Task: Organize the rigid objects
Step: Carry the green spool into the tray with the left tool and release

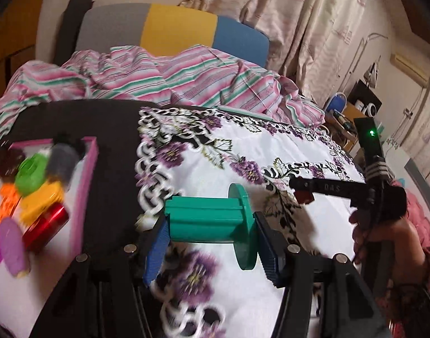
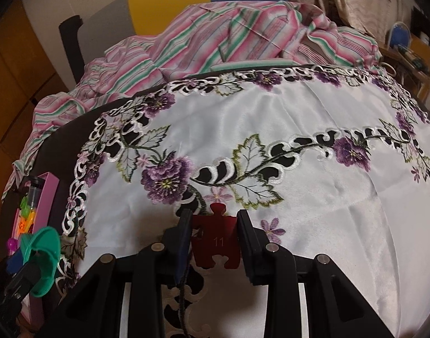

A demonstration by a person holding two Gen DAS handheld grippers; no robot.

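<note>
My left gripper (image 1: 212,225) is shut on a teal plastic spool (image 1: 215,219), held crosswise between its blue pads above the flowered cloth. The same teal spool (image 2: 44,256) shows at the lower left of the right wrist view. A dark red puzzle piece (image 2: 216,242) marked 11 sits clamped between the pads of my right gripper (image 2: 215,236). In the left wrist view the right gripper (image 1: 302,194) hangs at the right with that red piece (image 1: 304,196) at its tip. A pink-rimmed box (image 1: 89,174) at the left holds several small coloured items.
A white cloth with purple flowers (image 2: 271,118) covers the dark table (image 1: 116,146). Behind it lies a striped sheet (image 1: 186,76) on a chair. The box contains a red can (image 1: 46,222), a green ring (image 1: 30,171) and a purple piece (image 1: 13,246). A person's hand (image 1: 383,225) grips the right tool.
</note>
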